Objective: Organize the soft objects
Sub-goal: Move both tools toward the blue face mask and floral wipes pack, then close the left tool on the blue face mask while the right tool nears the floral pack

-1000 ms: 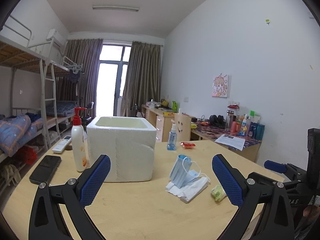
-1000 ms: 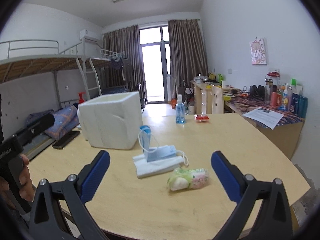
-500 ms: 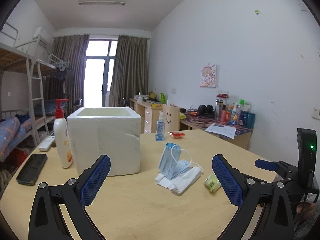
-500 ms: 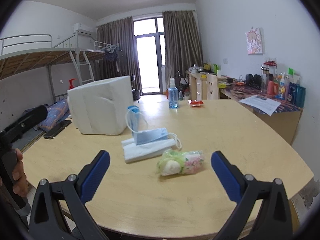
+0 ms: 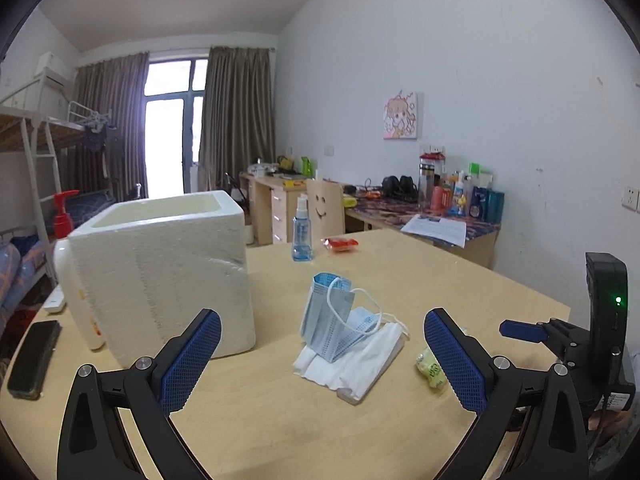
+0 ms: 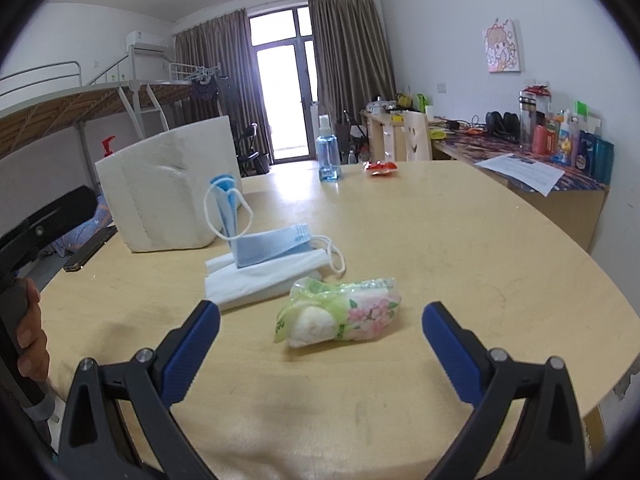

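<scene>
Hovering low over a round wooden table [image 6: 460,248], with the right gripper [image 6: 320,354] spread wide and clasping nothing, blue-padded fingers [image 6: 192,354] either side of a tissue packet [image 6: 340,312] with green and pink floral wrap, apart from both pads. Lying just behind the packet, a stack of folded white tissues [image 6: 260,276] with blue face masks [image 6: 274,244] on top; one mask standing on edge, its white ear loop arching out to each side. Farther back on the left, a white foam box [image 6: 168,192], open at the top, resting on the table. Beyond, a blue spray bottle [image 6: 329,152] upright and a small red packet [image 6: 380,167] just beside it.

Held equally wide and empty, the left gripper [image 5: 322,360], facing the same pile: face masks [image 5: 332,320] and tissues [image 5: 352,364] ahead between its pads, the tissue packet [image 5: 430,366] partly hidden behind the right-hand pad. Near the left pad, the foam box [image 5: 160,272]; behind the box, a white pump bottle [image 5: 68,280] with a red head, a black phone [image 5: 34,352] lying flat close by. At the left edge of the right-wrist view, a hand [image 6: 30,332] wrapped round a black handle.
</scene>
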Tool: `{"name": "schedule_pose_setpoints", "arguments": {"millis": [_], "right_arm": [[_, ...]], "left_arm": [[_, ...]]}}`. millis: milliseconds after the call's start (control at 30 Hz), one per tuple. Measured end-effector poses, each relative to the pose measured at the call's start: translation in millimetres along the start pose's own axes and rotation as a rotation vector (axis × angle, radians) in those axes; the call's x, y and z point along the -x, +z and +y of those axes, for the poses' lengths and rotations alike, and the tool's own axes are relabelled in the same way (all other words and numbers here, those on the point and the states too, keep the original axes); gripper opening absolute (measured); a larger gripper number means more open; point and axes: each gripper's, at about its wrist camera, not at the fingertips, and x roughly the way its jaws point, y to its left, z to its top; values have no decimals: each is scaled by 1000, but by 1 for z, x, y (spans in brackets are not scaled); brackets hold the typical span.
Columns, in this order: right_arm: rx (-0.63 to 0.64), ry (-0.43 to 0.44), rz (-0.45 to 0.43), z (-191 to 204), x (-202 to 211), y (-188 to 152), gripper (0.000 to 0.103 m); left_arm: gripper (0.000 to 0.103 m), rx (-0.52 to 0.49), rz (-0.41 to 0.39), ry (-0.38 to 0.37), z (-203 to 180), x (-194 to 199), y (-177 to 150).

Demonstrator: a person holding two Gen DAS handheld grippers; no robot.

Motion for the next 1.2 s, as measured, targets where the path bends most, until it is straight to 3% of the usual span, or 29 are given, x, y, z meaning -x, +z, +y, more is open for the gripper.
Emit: {"name": "schedule_pose_setpoints", "arguments": {"millis": [200,367,633,800,1200], "right_arm": [[-11,16,19,-6,-10,0,102],[-14,13,37,-10,-19,-1,102],[-9,30,40,-13,-25,3,102],[-4,42,41,-13,-28,3,102],[0,86,46,-14,-29,4,102]], "left_arm": [[102,-4,79,-43,2,-33,7],[102,-4,103,-31,-2,-55,9],[102,-38,160,-72,-8,-84,8],[101,-2,197,-80,-2,-97,5],[72,58,275,-142,10,-122,0]]}}
